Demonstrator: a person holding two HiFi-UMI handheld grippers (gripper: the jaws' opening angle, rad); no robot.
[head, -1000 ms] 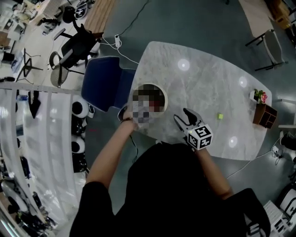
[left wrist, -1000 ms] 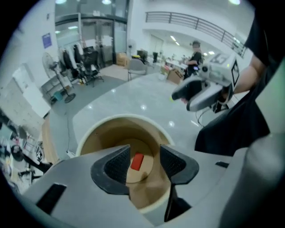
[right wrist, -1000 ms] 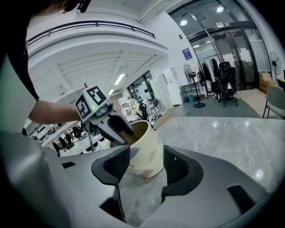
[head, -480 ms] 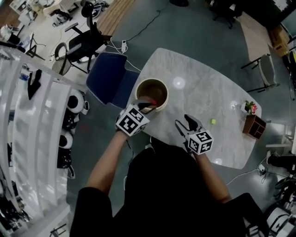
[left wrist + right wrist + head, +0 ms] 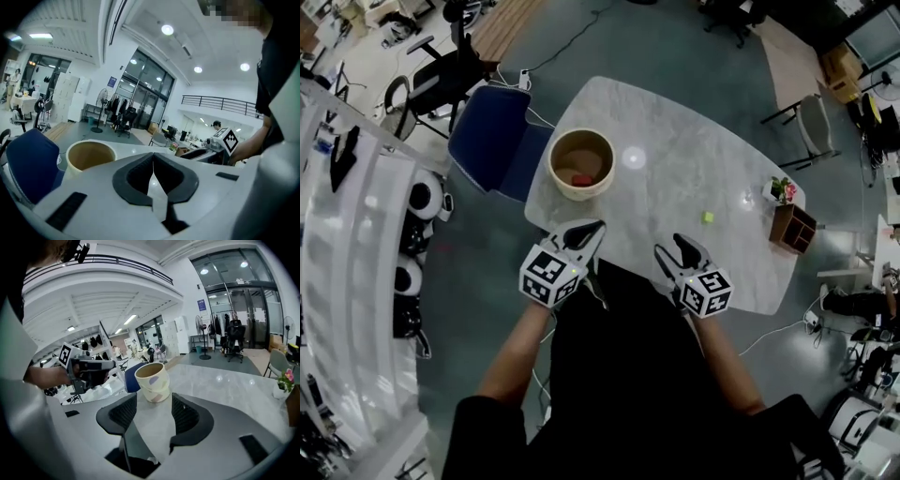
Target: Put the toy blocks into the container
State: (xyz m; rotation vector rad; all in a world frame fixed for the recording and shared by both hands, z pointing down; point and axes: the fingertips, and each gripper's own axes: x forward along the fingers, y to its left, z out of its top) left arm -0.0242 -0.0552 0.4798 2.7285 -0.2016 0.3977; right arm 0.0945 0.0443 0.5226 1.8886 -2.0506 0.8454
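Presently between blocks, judging by the layout. Left gripper (image 5: 585, 232) hovering at the near edge of the marble table (image 5: 675, 178), jaws just closed and now pressed flat together, nothing between them. Right gripper (image 5: 679, 249) alongside at the same edge, jaws spread apart, also empty; only bare tabletop and the distant cup visible through the gap.

Next target, most likely: a small green block (image 5: 708, 217), lying alone on the table, well apart from the container (image 5: 581, 164) and nearer the right gripper than the left.

To do this step well:
- Use the already open right gripper, or reopen the left before reaching.
- Come down over the green block with one jaw on each side, tips close to the tabletop, since so small a piece probably slips out of a high or crooked pinch.
- Close squarely, lift clear, carry across to the container.
- Release only once over the middle of the opening, inside the rim, to avoid a bounce off the edge.

Containers:
- Round beige container near the table's far left corner, upright, open-topped; holds a red block (image 5: 581, 179) on its floor, nothing else discernible inside.
- Small wooden box (image 5: 795, 228) at the table's far right edge, with a little flowering plant (image 5: 782, 189) just beside or in it; cannot tell which.
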